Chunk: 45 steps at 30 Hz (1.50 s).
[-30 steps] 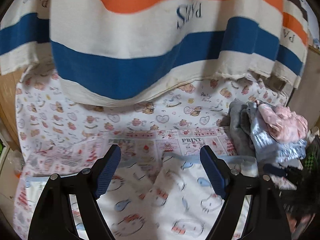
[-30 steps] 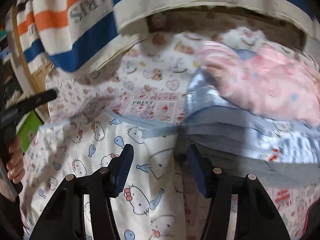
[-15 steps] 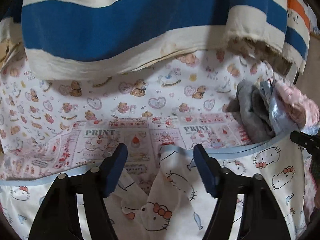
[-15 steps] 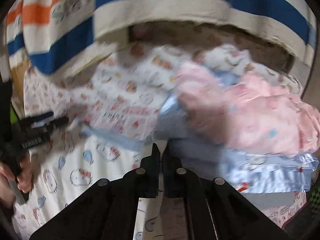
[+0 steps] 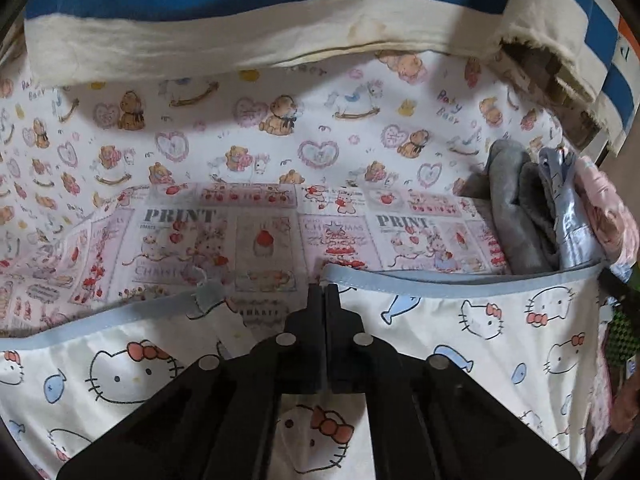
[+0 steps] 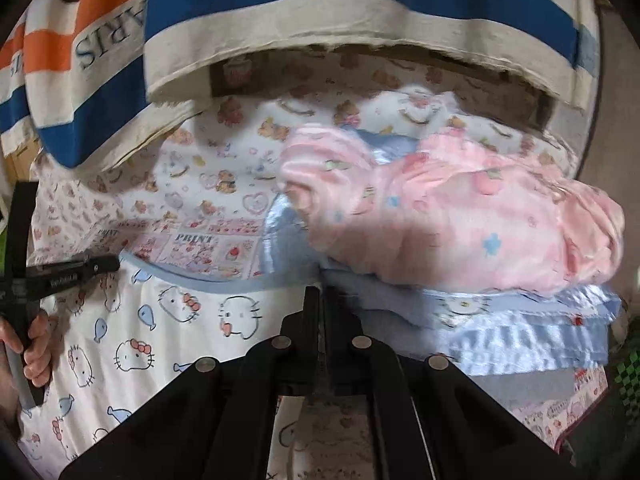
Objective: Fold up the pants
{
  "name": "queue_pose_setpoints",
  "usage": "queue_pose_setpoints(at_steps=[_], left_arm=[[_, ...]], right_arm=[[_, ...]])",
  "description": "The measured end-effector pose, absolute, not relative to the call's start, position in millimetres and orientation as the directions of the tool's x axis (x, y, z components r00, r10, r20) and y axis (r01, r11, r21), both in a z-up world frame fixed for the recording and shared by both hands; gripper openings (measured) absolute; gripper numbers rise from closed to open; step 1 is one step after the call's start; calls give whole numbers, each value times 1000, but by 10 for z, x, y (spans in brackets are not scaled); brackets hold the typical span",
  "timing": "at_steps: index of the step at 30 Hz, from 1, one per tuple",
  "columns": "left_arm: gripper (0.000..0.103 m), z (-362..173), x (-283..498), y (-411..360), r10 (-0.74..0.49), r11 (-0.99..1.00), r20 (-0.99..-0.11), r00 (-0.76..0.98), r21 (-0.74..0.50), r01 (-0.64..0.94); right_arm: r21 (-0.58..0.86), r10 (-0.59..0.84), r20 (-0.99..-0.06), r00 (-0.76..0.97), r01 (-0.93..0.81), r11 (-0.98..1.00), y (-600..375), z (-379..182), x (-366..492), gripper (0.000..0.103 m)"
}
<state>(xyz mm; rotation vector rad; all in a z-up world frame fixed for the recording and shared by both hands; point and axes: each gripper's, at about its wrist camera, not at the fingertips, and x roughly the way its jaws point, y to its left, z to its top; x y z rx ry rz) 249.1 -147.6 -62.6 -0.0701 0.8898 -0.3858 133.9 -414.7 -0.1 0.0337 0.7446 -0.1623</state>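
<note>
Pants (image 5: 500,344), thin white cotton printed with cats and blue fish, spread flat on the bed (image 5: 280,128) near its front edge, blue-banded waist edge running left to right just ahead of both tools. Left gripper (image 5: 324,292) clamped tight on that blue band, having just closed there; right gripper (image 6: 318,296) likewise pinched shut on the band beside the satin pile (image 6: 460,216) at the bed's right edge. Striped blanket (image 5: 240,40) along the back.
</note>
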Motion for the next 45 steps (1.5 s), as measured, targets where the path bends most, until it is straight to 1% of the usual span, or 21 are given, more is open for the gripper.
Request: queue_pose_setpoints(at_steps=[3, 7, 11, 14, 16, 18, 21, 24, 25, 26, 27, 28, 31, 33, 35, 37, 38, 40, 41, 42, 45], left_arm=[[0, -609, 2462, -1508, -326, 938, -744, 583, -180, 295], [1, -640, 2502, -1459, -324, 941, -755, 570, -196, 275], [1, -584, 2446, -1487, -329, 937, -738, 588, -181, 298], [12, -413, 2279, -1519, -323, 935, -669, 669, -116, 335], [33, -252, 2169, -1546, -296, 937, -598, 745, -28, 349], [33, -84, 2058, -1496, -271, 946, -526, 807, 10, 324], [34, 213, 1816, -1306, -317, 941, -436, 842, -34, 337], [40, 525, 1418, -1183, -262, 950, -358, 896, 66, 304], [44, 620, 1270, -1125, -255, 951, -332, 908, 83, 297], [46, 696, 1137, -1059, -254, 952, -312, 916, 87, 293], [48, 799, 941, -958, -270, 950, -289, 918, 77, 304], [54, 872, 774, -872, -297, 943, -269, 916, 67, 326], [62, 1025, 210, -653, -307, 941, -193, 932, 86, 328], [66, 1057, -125, -526, -265, 954, -148, 953, 102, 281], [70, 1055, -389, -343, -230, 968, -122, 966, 75, 240], [81, 1030, -590, -157, -214, 975, -119, 969, 35, 220], [84, 1000, -670, -86, -201, 979, -120, 972, 22, 205], [96, 928, -837, 51, -173, 984, -114, 978, 24, 177], [99, 882, -907, 103, -158, 986, -116, 981, 37, 163], [102, 829, -975, 124, -138, 988, -121, 983, 49, 145], [102, 661, -1167, 265, -102, 993, -123, 987, 53, 109]], right_arm=[[-36, -184, -658, 730, 213, 976, -4239, 38, 1311, 2], [-4, -150, -674, 724, 199, 980, -4285, 2, 1323, 2], [30, -126, -626, 770, 185, 982, -4281, 95, 1230, 2], [24, -139, -583, 801, 188, 982, -4275, 177, 1149, 4], [30, -141, -547, 825, 188, 982, -4281, 227, 1104, 15], [20, -163, -516, 841, 202, 979, -4265, 261, 1078, 27], [-20, -156, -543, 825, 173, 985, -4165, 313, 1012, 29], [-49, -141, -477, 868, 134, 990, -4015, 585, 649, 29], [-33, -128, -451, 883, 127, 991, -3981, 688, 518, 33], [4, -101, -420, 902, 113, 994, -3944, 799, 364, 39], [48, -65, -384, 921, 91, 995, -3901, 905, 201, 55], [76, -42, -355, 934, 74, 994, -3849, 979, 69, 62], [111, 53, -312, 949, -19, 994, -3566, 1122, -263, 58], [127, 113, -279, 954, -80, 989, -3343, 1156, -480, 58], [129, 150, -249, 957, -121, 984, -3161, 1153, -673, 58], [137, 198, -225, 954, -170, 976, -2971, 1110, -865, 58], [147, 216, -220, 951, -187, 971, -2882, 1063, -943, 58], [180, 268, -215, 939, -232, 956, -2721, 940, -1082, 58], [195, 289, -225, 930, -248, 949, -2618, 843, -1131, 58], [204, 299, -239, 924, -254, 945, -2536, 755, -1156, 58], [217, 307, -278, 910, -252, 943, -2263, 470, -1218, 59]])
